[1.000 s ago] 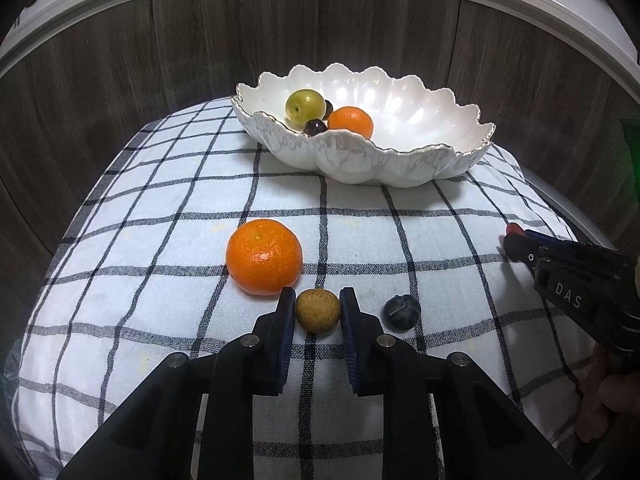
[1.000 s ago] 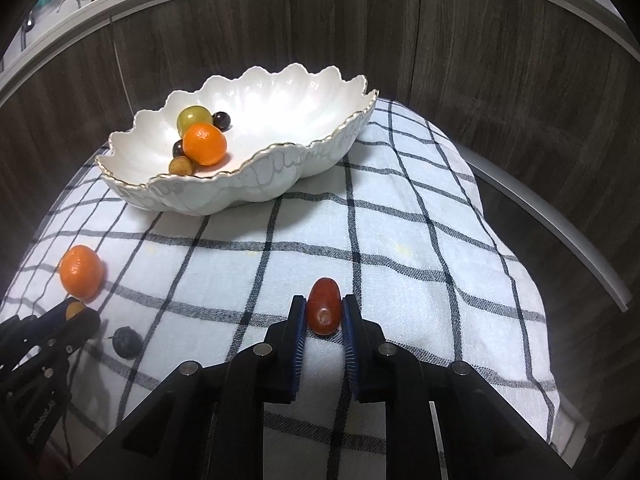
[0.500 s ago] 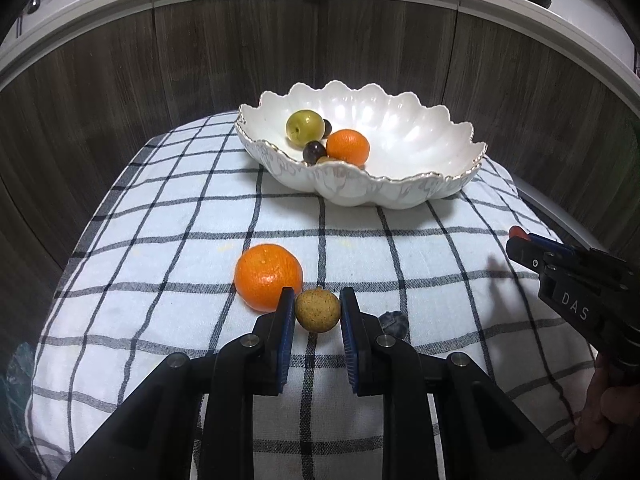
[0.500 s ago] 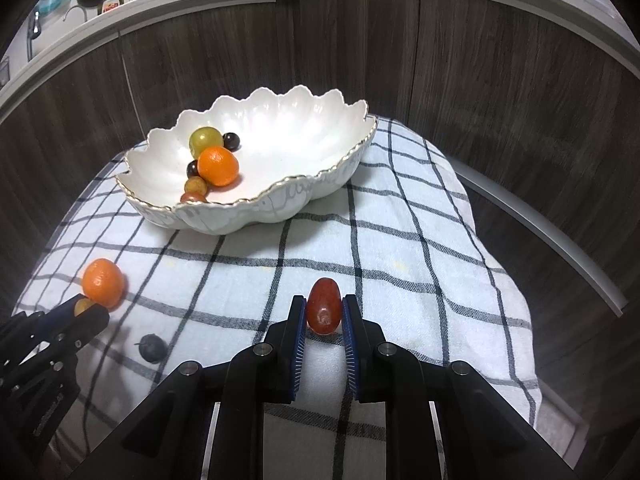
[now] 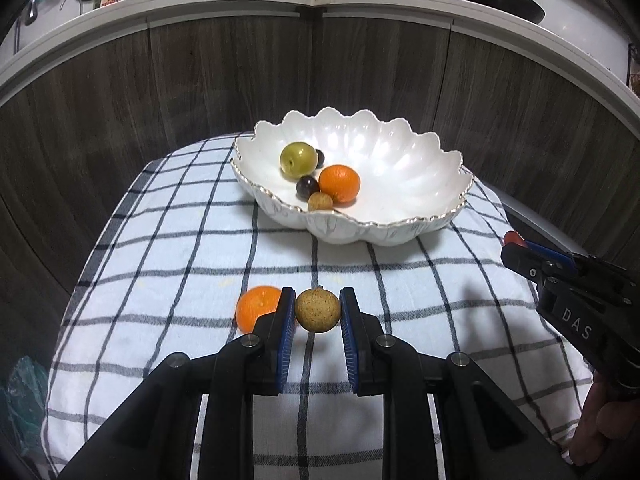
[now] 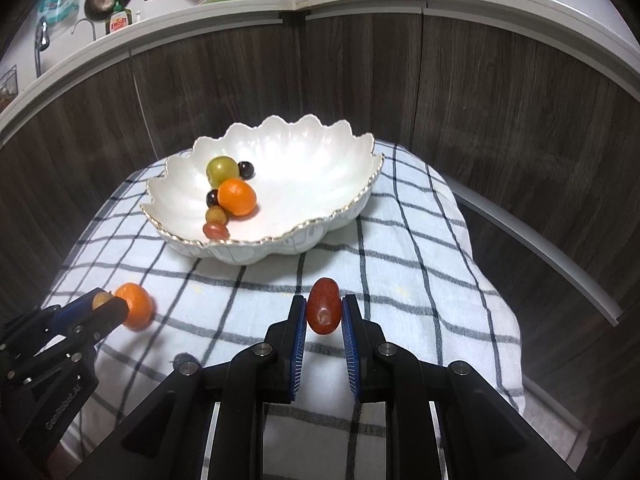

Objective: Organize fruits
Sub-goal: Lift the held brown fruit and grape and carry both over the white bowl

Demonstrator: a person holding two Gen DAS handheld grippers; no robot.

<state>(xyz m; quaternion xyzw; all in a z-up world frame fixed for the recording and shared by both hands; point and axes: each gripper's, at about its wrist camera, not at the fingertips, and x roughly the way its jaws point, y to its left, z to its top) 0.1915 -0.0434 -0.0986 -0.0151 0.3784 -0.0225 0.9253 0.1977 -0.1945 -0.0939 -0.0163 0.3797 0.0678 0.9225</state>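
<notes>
Small tan fruit clamped in left tool. Red fruit clamped in right tool. White bowl seen at 12 o'clock.

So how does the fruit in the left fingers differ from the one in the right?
The tan fruit is round with a rough, speckled skin; the red fruit is oval, smooth and glossy. Both are small, pinched between blue-padded fingers and held above the checked cloth.

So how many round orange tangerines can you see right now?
2. One round orange tangerine sits inside the scalloped white ceramic bowl; the other lies on the checked white cloth. Others may be hidden.
</notes>
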